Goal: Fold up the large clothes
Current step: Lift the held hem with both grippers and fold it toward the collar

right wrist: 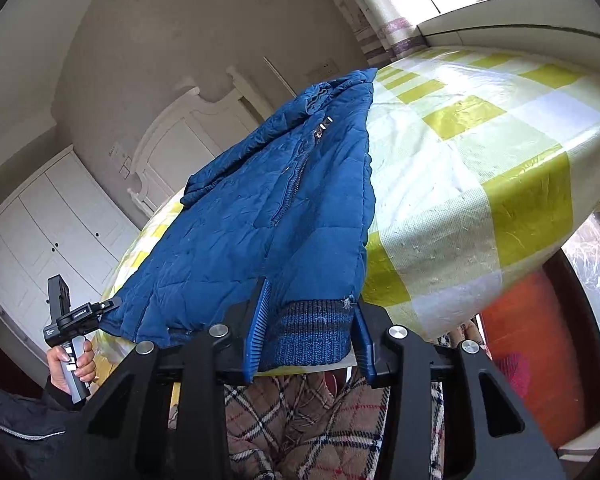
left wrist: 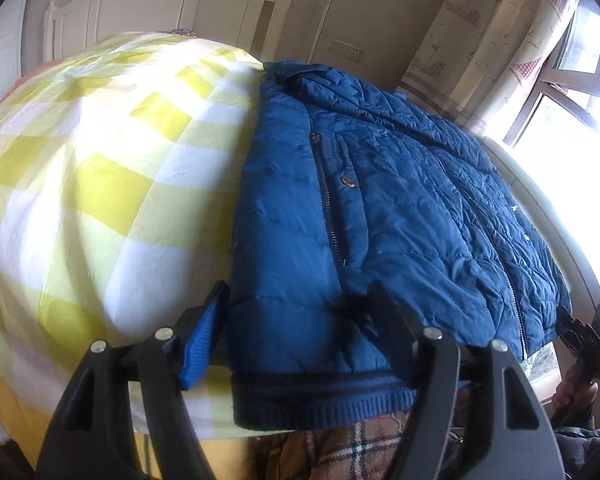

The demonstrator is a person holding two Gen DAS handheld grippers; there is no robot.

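A blue quilted puffer jacket (left wrist: 380,208) lies on a bed with a yellow-and-white checked sheet (left wrist: 100,168), its ribbed hem (left wrist: 320,400) at the near edge. My left gripper (left wrist: 296,320) is open, its fingers straddling the hem's left part. In the right wrist view the jacket (right wrist: 260,220) runs away from me. My right gripper (right wrist: 312,320) is open, with the knitted hem corner (right wrist: 312,336) between its blue pads. The left gripper (right wrist: 72,320) shows at the jacket's far hem corner, held by a hand.
A white headboard (left wrist: 160,8) and wall lie beyond the bed. A window (left wrist: 572,80) with curtains is on the right. A white wardrobe (right wrist: 40,232) stands at the left. Plaid trousers (right wrist: 300,432) are below the bed edge. An orange cover (right wrist: 540,340) hangs at the right.
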